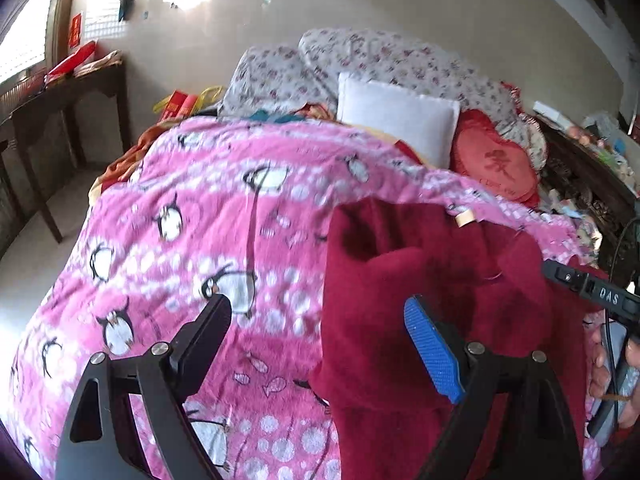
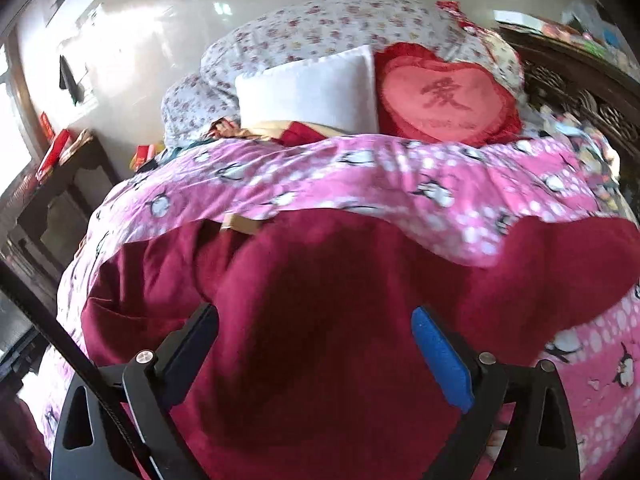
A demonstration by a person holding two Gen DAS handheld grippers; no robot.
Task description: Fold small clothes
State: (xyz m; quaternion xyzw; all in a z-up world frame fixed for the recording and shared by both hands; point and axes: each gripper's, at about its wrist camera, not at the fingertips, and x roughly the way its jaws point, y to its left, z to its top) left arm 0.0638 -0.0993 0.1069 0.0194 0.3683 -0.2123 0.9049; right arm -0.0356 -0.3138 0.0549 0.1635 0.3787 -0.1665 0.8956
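We hold both claws over a bed covered by a pink penguin-print quilt (image 1: pixel 208 216).

Left claw (image 1: pixel 320 332): jaws spread wide, nothing pinched between them. Its blue pad (image 1: pixel 434 354) stands in front of the left edge of the dark red fleece garment (image 1: pixel 420 272); whether the pad touches the cloth cannot be told. Its black finger (image 1: pixel 204 336) is over bare quilt.

Right claw (image 2: pixel 316 344): jaws spread wide, pads not pressing on anything. Both fingers frame the middle of the garment below them.

Garment position: it lies on the quilt at the near side of the bed, loosely bunched, with one lobe reaching toward the right in the right wrist view. A tan label (image 1: pixel 464 218) shows at its far edge.

Beyond the quilt, a white pillow (image 2: pixel 312 88) stands just beside a red heart-shaped cushion (image 2: pixel 448 100), both against floral-print bedding (image 2: pixel 320 24). A dark wooden table (image 1: pixel 68 96) stands near the wall at left.

In the left wrist view, part of our right hand (image 1: pixel 612 372) shows at the right edge.
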